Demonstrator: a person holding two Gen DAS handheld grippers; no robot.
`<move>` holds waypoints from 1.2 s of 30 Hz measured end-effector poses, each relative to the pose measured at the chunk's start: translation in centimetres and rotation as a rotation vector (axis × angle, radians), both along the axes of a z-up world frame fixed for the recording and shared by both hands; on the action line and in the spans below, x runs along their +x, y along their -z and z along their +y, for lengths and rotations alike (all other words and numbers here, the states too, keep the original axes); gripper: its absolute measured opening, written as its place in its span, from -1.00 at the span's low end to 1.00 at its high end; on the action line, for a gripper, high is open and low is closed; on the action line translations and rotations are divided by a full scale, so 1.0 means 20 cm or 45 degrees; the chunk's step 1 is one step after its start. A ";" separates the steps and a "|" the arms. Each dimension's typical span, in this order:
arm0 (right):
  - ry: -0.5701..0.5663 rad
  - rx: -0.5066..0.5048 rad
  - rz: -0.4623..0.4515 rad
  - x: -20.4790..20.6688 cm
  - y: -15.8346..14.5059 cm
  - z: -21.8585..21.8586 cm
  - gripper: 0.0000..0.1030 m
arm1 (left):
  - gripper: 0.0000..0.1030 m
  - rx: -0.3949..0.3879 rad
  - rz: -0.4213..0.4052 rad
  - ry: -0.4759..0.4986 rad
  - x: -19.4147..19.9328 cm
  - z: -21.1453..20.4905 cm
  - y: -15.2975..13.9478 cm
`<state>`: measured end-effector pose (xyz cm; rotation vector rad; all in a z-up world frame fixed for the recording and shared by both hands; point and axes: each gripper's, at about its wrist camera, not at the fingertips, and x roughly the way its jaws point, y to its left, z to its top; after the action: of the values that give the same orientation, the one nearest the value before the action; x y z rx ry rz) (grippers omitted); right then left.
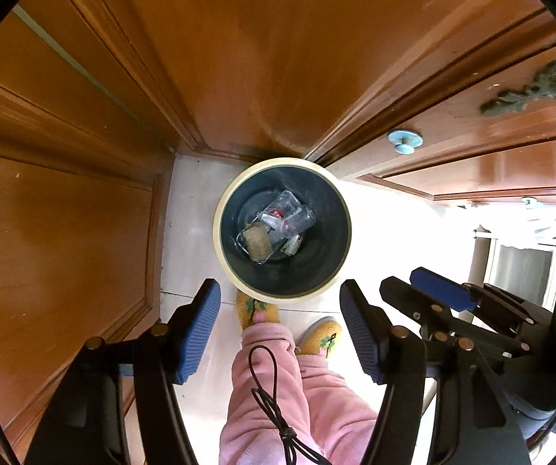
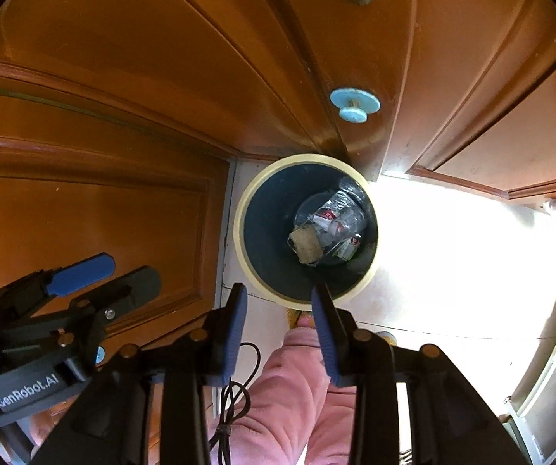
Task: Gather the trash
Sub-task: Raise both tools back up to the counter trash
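Over the round dark bin with the cream rim point(image 1: 221, 228), in the corner where the orange-brown wooden panelling point(image 1: 262, 58) meets the brown wooden door point(image 1: 510, 162): both my grippers point down into it.

Left gripper point(image 1: 280, 333): jaws apart, nothing between the blue ribbed pads point(image 1: 200, 329). Through the gap I see only my pink trouser leg point(image 1: 278, 387) and yellow knitted slippers point(image 1: 256, 308).

Right gripper point(image 2: 280, 331): jaws apart too, narrower gap, empty. Its right fingertip overlaps the near rim of the bin in view; contact I can't tell.

Trash is in the bin bottom: crumpled clear plastic bottle with red label point(image 1: 287, 215), a brown crumpled lump point(image 1: 258, 246) beside it, small scraps around.

Edges: bin's far rim sits right against the door's lower edge and the panelling skirting, no room behind it. Left side: a narrow strip of pale tiled floor point(image 1: 189, 209) between bin and panelled wall. Right side: open bright floor, widest free room. Near side: my slipper toe is just at the rim.

Pale blue round door stopper point(image 2: 353, 106) is fixed on the door above the bin. Black cable point(image 1: 274, 399) hangs over my leg between the grippers.
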<state>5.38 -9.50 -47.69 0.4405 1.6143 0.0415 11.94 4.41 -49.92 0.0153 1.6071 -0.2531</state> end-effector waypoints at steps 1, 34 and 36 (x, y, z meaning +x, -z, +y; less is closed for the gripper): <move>-0.001 -0.004 -0.006 0.00 -0.02 0.00 -0.32 | 0.21 0.000 -0.008 0.008 -0.01 0.00 -0.02; -0.090 -0.067 -0.508 0.09 -1.52 -0.08 -0.32 | 0.21 -0.066 -0.532 0.131 -0.09 -0.09 -1.67; -0.090 -0.074 -0.543 0.12 -1.62 -0.10 -0.32 | 0.21 -0.074 -0.533 0.161 -0.04 -0.11 -1.77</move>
<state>7.87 -11.51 -15.25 0.3045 1.2072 0.1332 11.07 2.31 -14.56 0.1184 1.1829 -0.3686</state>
